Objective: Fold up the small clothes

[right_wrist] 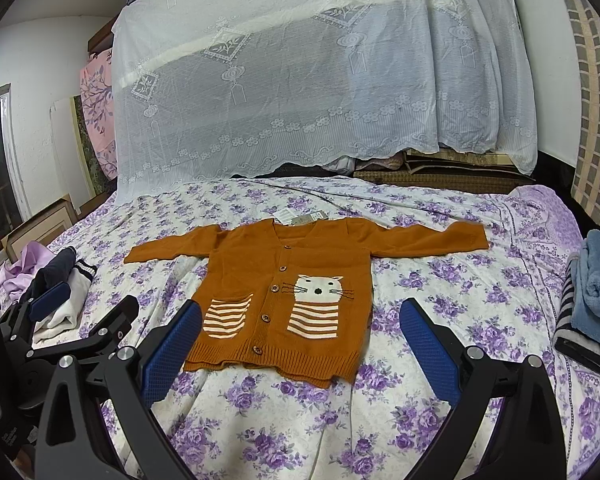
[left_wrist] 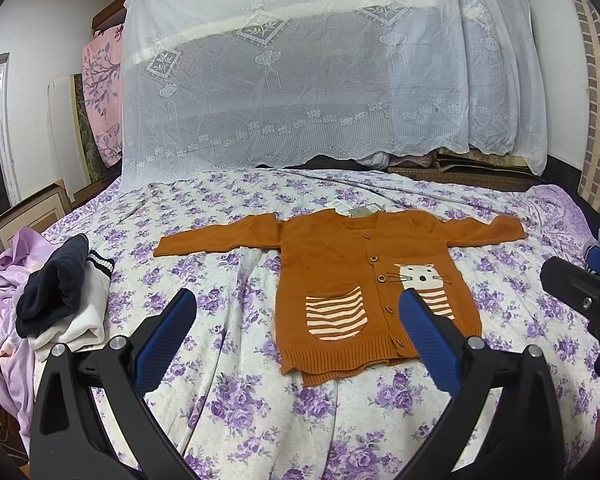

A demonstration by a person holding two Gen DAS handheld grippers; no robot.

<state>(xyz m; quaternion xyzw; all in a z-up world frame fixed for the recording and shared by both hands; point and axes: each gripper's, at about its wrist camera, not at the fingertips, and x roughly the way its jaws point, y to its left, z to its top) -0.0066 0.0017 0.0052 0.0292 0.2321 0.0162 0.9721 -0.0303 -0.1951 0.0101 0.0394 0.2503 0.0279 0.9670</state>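
A small brown knit cardigan (left_wrist: 336, 264) with a white cat and striped pockets lies flat, face up, sleeves spread, on the floral bed sheet (left_wrist: 236, 400). It also shows in the right wrist view (right_wrist: 296, 280). My left gripper (left_wrist: 298, 312) is open and empty, above the sheet just before the cardigan's hem. My right gripper (right_wrist: 300, 320) is open and empty, near the hem's front edge. The right gripper shows at the right edge of the left wrist view (left_wrist: 580, 292); the left gripper shows at the left of the right wrist view (right_wrist: 84, 312).
A folded dark and white garment pile (left_wrist: 64, 292) lies at the bed's left, beside lilac cloth (left_wrist: 8, 280). A folded blue and striped stack (right_wrist: 592, 300) sits at the right edge. A white lace cover (left_wrist: 320, 72) hangs behind the bed.
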